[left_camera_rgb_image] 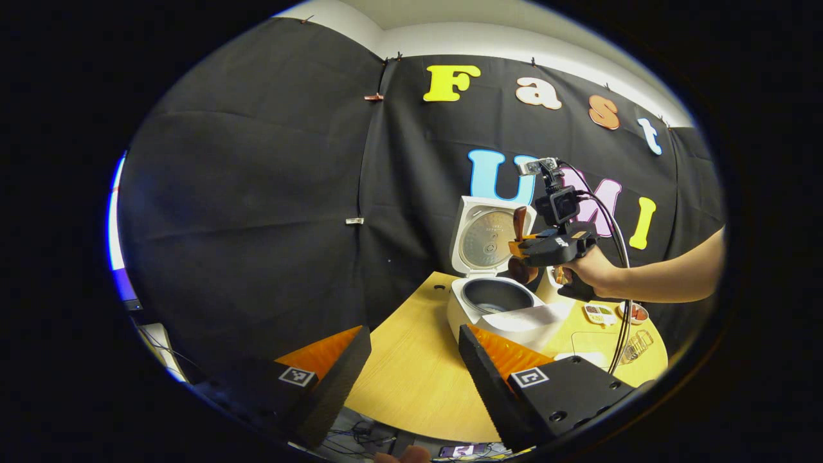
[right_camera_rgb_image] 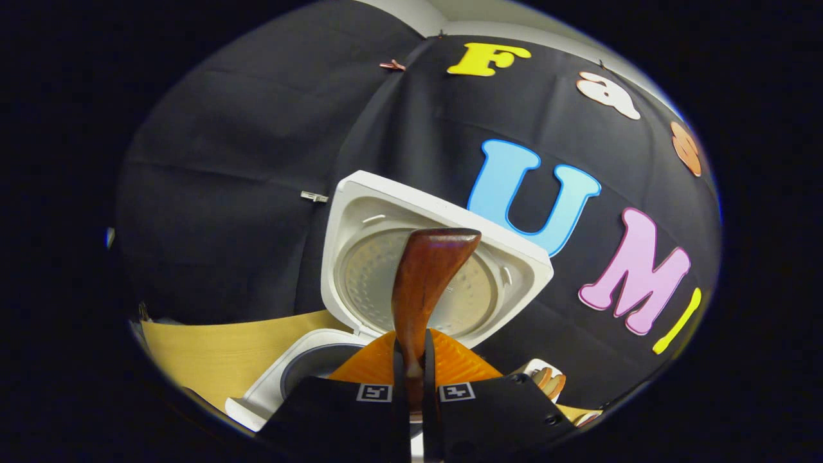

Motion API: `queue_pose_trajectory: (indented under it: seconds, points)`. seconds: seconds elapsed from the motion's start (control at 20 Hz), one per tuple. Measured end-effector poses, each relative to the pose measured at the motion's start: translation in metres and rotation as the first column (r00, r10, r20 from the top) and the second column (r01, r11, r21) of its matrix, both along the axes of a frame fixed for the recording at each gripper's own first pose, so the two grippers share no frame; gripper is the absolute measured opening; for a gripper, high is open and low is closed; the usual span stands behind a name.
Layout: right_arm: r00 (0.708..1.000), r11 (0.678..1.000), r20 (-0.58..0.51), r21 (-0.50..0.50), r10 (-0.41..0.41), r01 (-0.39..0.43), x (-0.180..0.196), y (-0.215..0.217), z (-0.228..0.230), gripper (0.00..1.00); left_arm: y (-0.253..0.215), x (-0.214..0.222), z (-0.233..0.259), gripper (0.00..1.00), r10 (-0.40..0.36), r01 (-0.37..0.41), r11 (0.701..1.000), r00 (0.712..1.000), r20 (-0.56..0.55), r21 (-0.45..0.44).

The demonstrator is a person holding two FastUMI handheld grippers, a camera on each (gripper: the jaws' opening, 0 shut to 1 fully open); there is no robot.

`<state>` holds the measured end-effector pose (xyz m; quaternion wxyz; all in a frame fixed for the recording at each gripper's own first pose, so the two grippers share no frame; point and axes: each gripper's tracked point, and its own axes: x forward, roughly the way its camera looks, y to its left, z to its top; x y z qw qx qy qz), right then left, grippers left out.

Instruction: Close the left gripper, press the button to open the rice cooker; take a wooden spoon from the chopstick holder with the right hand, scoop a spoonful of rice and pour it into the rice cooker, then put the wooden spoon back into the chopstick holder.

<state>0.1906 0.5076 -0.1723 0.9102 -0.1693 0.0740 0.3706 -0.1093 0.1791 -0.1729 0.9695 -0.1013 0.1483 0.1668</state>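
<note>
The white rice cooker (left_camera_rgb_image: 514, 321) stands on the round wooden table (left_camera_rgb_image: 411, 308) with its lid (left_camera_rgb_image: 487, 238) raised and its dark inner pot (left_camera_rgb_image: 495, 296) showing. My left gripper (left_camera_rgb_image: 411, 360) hangs open, low and in front of the cooker, holding nothing. A hand holds my right gripper (left_camera_rgb_image: 518, 248) just above the pot's far right rim. It is shut on a brown wooden spoon (left_camera_rgb_image: 522, 270), bowl down and handle (right_camera_rgb_image: 427, 276) pointing up in front of the lid (right_camera_rgb_image: 379, 206). In the right gripper view its fingers (right_camera_rgb_image: 411, 350) clamp the handle. I cannot tell whether the bowl carries rice.
A white chopstick holder (right_camera_rgb_image: 543, 379) with wooden utensils stands right of the cooker. Small dishes (left_camera_rgb_image: 601, 314) and a wire rack (left_camera_rgb_image: 633, 347) lie on the table's right side. Cables trail from the right gripper down past the forearm (left_camera_rgb_image: 669, 276).
</note>
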Motion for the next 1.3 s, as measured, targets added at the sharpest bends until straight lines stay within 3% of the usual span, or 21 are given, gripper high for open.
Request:
queue_pose_trajectory:
  seconds: [0.2, 0.35, 0.5, 0.65, 0.9, 1.15, 1.3]
  points:
    - [0.998, 0.999, 0.047, -0.034, 0.039, -0.037, -0.013, 0.003, 0.006, 0.12, -0.004, -0.003, -0.001, 0.95, -0.006, 0.006, 1.0, 1.0, -0.005, 0.001]
    - [0.984, 0.993, -0.176, 0.121, 0.011, 0.01, -0.02, 0.001, 0.0, 0.12, -0.007, -0.006, 0.006, 0.95, -0.009, 0.009, 1.0, 1.0, -0.004, 0.025]
    - [0.925, 0.942, -0.381, 0.305, -0.015, 0.141, -0.019, -0.021, 0.016, 0.12, -0.014, -0.007, 0.013, 0.95, -0.021, 0.021, 0.999, 1.0, -0.001, 0.04]
    - [0.894, 0.872, -0.449, 0.441, 0.008, 0.213, -0.023, -0.067, 0.054, 0.12, -0.025, -0.007, 0.024, 0.95, -0.036, 0.036, 0.998, 0.999, 0.013, 0.053]
    - [0.91, 0.764, -0.415, 0.589, 0.008, 0.262, -0.038, -0.167, 0.125, 0.12, -0.049, 0.007, 0.042, 0.95, -0.082, 0.08, 0.995, 0.996, 0.041, 0.068]
    - [0.919, 0.706, -0.391, 0.637, -0.05, 0.31, -0.051, -0.277, 0.155, 0.12, -0.079, 0.027, 0.061, 0.95, -0.144, 0.139, 0.987, 0.987, 0.068, 0.084]
    - [0.913, 0.69, -0.383, 0.623, -0.142, 0.369, -0.051, -0.354, 0.149, 0.12, -0.099, 0.04, 0.07, 0.95, -0.183, 0.174, 0.978, 0.981, 0.072, 0.114]
